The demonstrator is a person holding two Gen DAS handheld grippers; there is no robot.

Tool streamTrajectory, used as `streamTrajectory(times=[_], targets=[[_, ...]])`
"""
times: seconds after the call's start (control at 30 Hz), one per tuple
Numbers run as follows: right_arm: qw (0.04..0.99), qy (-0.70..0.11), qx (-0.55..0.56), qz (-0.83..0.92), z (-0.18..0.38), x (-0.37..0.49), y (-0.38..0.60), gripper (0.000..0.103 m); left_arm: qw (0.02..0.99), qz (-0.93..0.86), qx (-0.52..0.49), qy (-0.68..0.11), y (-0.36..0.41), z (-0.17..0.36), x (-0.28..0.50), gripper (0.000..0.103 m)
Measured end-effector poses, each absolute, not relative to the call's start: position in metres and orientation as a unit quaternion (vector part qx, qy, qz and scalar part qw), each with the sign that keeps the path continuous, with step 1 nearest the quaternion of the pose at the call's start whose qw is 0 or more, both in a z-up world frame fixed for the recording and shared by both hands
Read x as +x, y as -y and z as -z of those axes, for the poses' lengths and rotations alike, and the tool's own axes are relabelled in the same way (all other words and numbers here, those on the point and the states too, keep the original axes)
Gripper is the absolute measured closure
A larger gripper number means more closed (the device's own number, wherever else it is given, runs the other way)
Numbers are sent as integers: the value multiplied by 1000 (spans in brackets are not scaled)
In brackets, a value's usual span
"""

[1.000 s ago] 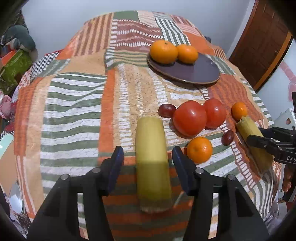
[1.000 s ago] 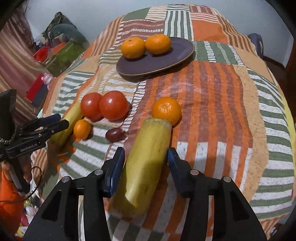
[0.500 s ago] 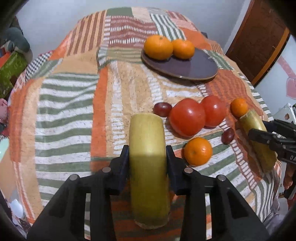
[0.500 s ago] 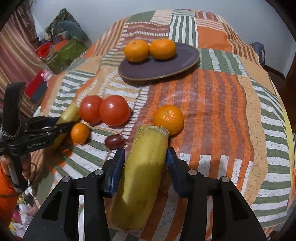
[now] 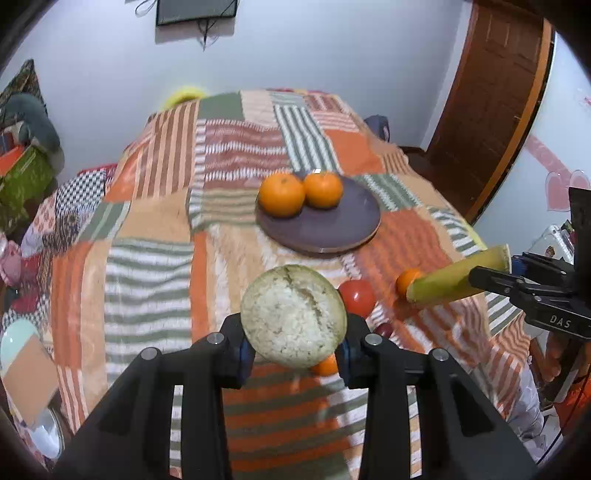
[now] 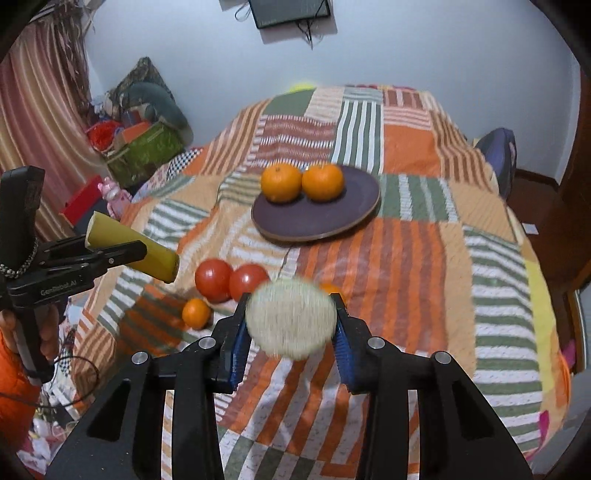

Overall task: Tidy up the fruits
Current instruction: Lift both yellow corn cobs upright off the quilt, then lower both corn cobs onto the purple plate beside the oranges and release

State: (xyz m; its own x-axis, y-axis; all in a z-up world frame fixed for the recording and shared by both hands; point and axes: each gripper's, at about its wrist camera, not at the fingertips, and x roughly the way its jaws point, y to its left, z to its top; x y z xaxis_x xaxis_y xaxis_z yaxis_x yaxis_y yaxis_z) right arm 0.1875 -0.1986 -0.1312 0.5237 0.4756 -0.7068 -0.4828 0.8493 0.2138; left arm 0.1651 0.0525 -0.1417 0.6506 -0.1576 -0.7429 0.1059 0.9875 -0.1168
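My left gripper (image 5: 293,356) is shut on a yellow-green sugarcane piece (image 5: 293,321), lifted off the bed; its pale cut end faces the camera. My right gripper (image 6: 290,341) is shut on a second sugarcane piece (image 6: 291,317), also lifted. Each held piece shows from the side in the other view: the right one (image 5: 454,277), the left one (image 6: 133,251). A dark purple plate (image 5: 332,229) holds two oranges (image 5: 282,194), also in the right wrist view (image 6: 317,218). Two tomatoes (image 6: 231,280), small oranges (image 6: 195,314) and a dark grape (image 5: 384,328) lie on the striped blanket.
The patchwork blanket (image 6: 424,258) covers a bed. A wooden door (image 5: 491,103) stands at the right. Bags and clutter (image 6: 144,147) pile up beside the bed at the left. A dark frame (image 6: 288,11) hangs on the wall.
Both grippers closed on their sugarcane pieces and lifted them off the blanket, tilting up so the cut ends now face the cameras.
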Motion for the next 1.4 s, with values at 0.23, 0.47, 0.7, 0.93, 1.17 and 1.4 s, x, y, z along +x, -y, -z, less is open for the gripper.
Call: streamTrajectory(times=[0.23,0.47,0.7,0.93,1.17,1.4], targets=[[886,-378,0,-268,114,199,201,67,915,79,-20,-396,-39,127,185,68],[889,-370,-3,-270,109,220,196,67,913,87,-15,-399,-30,128,213,68],[883,-376,-10,-281,114,246,183,67,907,90,-4,-412,-22,142,242,68],[870,-395,-11,-294,128,272,169,67,898,92,-2,-430,-20,162,274,68],[858,-414,-19,-305,143,296,153,67,880,94,23,-466,-15,188,312,68],[846,-435,-17,-308,159,324,151,67,878,101,29,-467,-9,194,342,68]])
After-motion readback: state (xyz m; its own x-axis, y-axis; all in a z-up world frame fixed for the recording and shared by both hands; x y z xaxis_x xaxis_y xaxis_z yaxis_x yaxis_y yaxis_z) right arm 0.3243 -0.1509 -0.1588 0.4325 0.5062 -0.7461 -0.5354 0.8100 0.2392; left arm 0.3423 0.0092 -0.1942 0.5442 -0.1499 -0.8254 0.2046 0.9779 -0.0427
